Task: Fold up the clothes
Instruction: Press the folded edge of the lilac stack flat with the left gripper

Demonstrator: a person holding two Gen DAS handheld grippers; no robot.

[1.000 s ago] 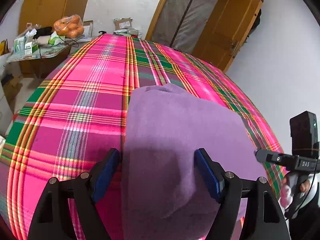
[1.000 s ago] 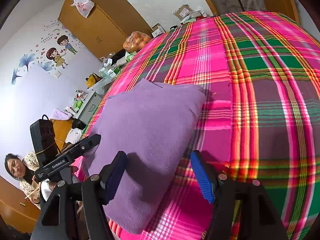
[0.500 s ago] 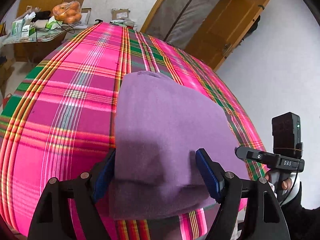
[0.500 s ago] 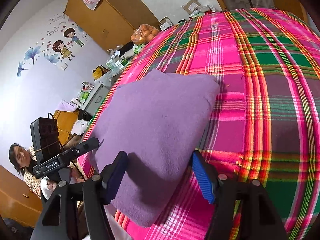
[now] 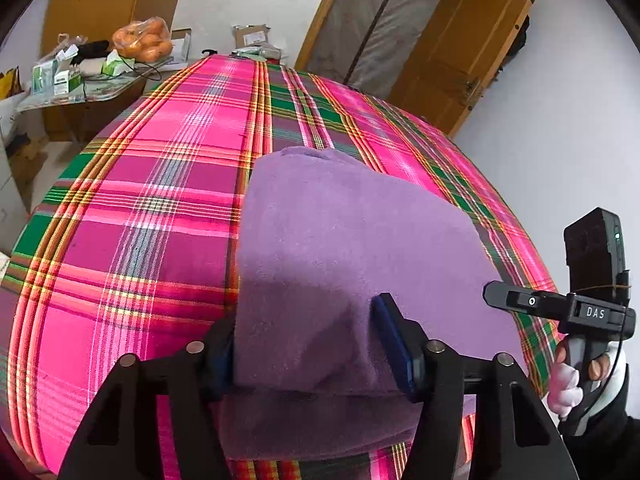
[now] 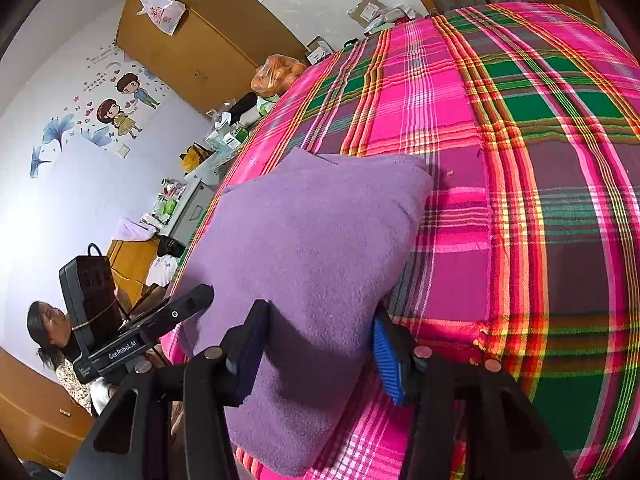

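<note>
A folded purple cloth (image 5: 340, 220) lies on the pink plaid bed (image 5: 160, 200), its near edge hanging over the bed's side. My left gripper (image 5: 308, 348) straddles the cloth's near left corner. The cloth fills the gap and touches both blue pads, and the jaws stand partly narrowed but open. In the right wrist view the same cloth (image 6: 312, 232) sits between the pads of my right gripper (image 6: 318, 344), at the near right corner, also open. Each gripper shows in the other's view: the right one (image 5: 560, 308), the left one (image 6: 160, 320).
A side table with a bag of oranges (image 5: 142, 42) and boxes stands beyond the bed's far left corner. A wooden door (image 5: 468, 48) is at the back right. A wardrobe (image 6: 192, 40) and a seated person (image 6: 52, 332) are to the left. The bed (image 6: 520, 160) extends right of the cloth.
Both grippers have narrowed their jaws around the cloth's near corners. The cloth's near edge now bunches up between the pads.
</note>
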